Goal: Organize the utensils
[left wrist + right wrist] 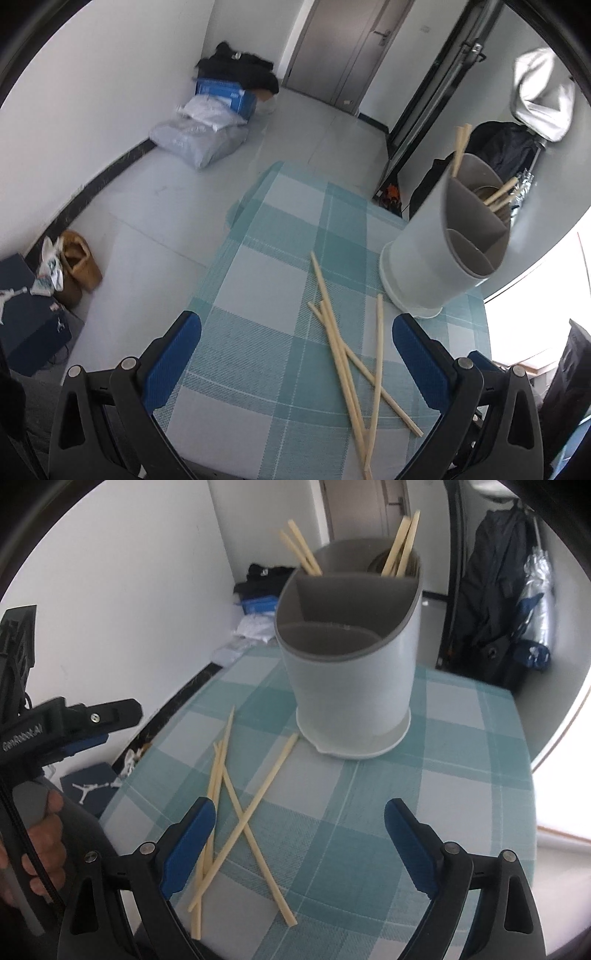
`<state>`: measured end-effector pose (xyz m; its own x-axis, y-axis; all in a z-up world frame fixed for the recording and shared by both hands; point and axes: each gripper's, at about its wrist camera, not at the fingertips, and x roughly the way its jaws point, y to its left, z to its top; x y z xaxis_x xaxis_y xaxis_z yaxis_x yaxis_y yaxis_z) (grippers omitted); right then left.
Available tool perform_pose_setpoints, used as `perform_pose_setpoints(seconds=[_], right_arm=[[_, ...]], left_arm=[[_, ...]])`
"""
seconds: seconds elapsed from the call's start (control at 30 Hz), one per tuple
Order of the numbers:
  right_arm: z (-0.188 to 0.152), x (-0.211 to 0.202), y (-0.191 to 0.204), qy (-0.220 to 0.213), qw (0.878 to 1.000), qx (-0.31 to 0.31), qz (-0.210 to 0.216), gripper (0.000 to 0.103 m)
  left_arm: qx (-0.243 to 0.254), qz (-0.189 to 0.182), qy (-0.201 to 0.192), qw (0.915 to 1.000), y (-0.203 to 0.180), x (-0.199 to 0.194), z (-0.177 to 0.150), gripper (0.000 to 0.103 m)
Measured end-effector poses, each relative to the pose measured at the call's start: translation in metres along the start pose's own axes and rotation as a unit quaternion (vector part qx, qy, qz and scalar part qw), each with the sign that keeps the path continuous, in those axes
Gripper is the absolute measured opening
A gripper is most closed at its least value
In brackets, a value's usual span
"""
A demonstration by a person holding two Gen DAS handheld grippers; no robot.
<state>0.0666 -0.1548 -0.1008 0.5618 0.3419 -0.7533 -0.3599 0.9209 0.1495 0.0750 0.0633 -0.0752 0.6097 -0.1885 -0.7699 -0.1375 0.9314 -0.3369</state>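
From the left wrist, the left gripper stands spread wide with nothing between its blue pads. Four loose chopsticks lie crossed on the checked tablecloth, mostly toward its right finger and running back under it. The holder stands ahead and to the right, beyond that finger's tip, with chopsticks already poking from its far compartments.

From the right wrist, the right gripper is likewise released and empty. The four loose chopsticks lie near its left finger, one pair passing beneath the pad. The holder sits straight ahead, holding four chopsticks in two pairs, its near compartment empty. The sorting looks about half done: four stowed, four left.
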Motion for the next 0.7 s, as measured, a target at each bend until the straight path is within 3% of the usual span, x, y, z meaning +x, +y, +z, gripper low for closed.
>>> perform_pose_setpoints(seconds=[0.17, 0.33, 0.43, 0.5, 0.57, 0.6, 0.7], right_arm=[[0.007, 0.019, 0.009, 0.034, 0.999, -0.027, 0.001, 0.078], [0.015, 0.036, 0.025, 0.057, 0.997, -0.06, -0.001, 0.073], [0.018, 0.053, 0.026, 0.084, 0.995, -0.05, 0.003, 0.06], [0.02, 0.063, 0.026, 0.093, 0.995, -0.041, 0.002, 0.057], [0.021, 0.071, 0.027, 0.101, 0.994, -0.036, 0.001, 0.039], [0.022, 0.075, 0.029, 0.108, 0.994, -0.035, -0.001, 0.038], [0.023, 0.074, 0.034, 0.107, 0.993, -0.044, -0.005, 0.024]], left_arm=[[-0.03, -0.007, 0.016, 0.9994, 0.016, 0.007, 0.008, 0.102], [-0.064, -0.007, 0.026, 0.9976, 0.033, 0.012, 0.014, 0.102], [-0.079, -0.011, 0.034, 0.9962, 0.039, 0.016, 0.017, 0.102], [-0.088, -0.014, 0.036, 0.9954, 0.042, 0.016, 0.018, 0.102], [-0.093, -0.016, 0.035, 0.9949, 0.044, 0.015, 0.019, 0.102], [-0.095, -0.018, 0.033, 0.9948, 0.045, 0.014, 0.019, 0.102], [-0.097, -0.02, 0.032, 0.9946, 0.045, 0.013, 0.021, 0.102]])
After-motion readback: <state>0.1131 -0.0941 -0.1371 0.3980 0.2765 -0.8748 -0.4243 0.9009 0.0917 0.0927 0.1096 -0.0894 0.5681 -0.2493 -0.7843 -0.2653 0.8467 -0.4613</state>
